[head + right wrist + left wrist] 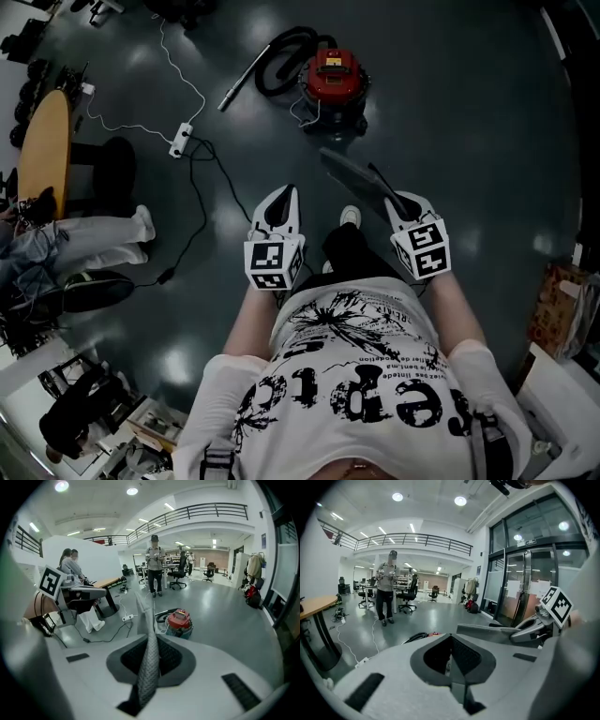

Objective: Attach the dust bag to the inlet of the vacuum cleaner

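The right gripper [397, 201] has its jaws closed on the dust bag [349, 172]. This is a flat grey piece which sticks out forward from the jaws and hangs in the air above the floor [469, 112]. In the right gripper view the dust bag is seen on its edge, pressed between the two jaws. The left gripper [285, 197] has its jaws closed together with nothing between them. It is beside the right gripper and apart from the dust bag. The vacuum cleaner [334, 82], red with a black hose [277, 54], stands on the floor ahead of both grippers, well apart from the dust bag. To the left of it a white power strip [180, 139] lies on the floor with its cables, and further left stands a round wooden table [42, 155]
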`<state>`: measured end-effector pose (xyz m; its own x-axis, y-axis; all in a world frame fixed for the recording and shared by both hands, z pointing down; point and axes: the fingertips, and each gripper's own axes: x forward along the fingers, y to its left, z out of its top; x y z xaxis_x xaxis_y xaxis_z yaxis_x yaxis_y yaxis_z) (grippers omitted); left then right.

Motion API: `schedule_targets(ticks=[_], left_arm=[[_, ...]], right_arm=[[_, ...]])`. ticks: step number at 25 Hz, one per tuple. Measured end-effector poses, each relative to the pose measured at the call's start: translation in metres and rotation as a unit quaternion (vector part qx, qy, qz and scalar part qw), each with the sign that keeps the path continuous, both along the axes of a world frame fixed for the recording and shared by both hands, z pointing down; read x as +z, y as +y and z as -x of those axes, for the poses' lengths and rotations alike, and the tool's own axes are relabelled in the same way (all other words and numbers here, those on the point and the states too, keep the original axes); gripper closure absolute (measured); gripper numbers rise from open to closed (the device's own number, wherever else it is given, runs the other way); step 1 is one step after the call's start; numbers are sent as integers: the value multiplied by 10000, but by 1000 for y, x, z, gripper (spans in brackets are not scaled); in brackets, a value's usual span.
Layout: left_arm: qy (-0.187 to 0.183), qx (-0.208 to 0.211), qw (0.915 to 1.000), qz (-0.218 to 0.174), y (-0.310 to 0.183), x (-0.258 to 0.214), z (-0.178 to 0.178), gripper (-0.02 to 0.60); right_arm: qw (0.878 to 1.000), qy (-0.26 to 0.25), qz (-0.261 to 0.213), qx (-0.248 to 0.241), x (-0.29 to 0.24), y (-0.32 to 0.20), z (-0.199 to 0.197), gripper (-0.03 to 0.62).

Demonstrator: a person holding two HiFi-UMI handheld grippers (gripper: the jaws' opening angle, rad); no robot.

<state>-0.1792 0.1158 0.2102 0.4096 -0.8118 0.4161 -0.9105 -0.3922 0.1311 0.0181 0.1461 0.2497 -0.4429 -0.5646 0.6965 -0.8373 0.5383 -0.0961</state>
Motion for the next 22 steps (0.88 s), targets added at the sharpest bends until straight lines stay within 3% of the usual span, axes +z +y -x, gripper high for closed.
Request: schedule_targets(ticks=[6,13,18,22], left_arm=[[-144,174,9995,-227,-95,-21,-19,578],[-256,400,9989,38,-177,8,-34,578],[84,829,9960,334,-234,42,-42,578],[-364,1372,9890,418,-273,77,-45,578]], right_arm=[[9990,98,23,-428,4,-86,-11,571],[9973,155,158,-700,25,-158,-7,571],[9978,50,542,-384,56,-193,-5,571],[9977,120,638,-183,83,-219,3,571]])
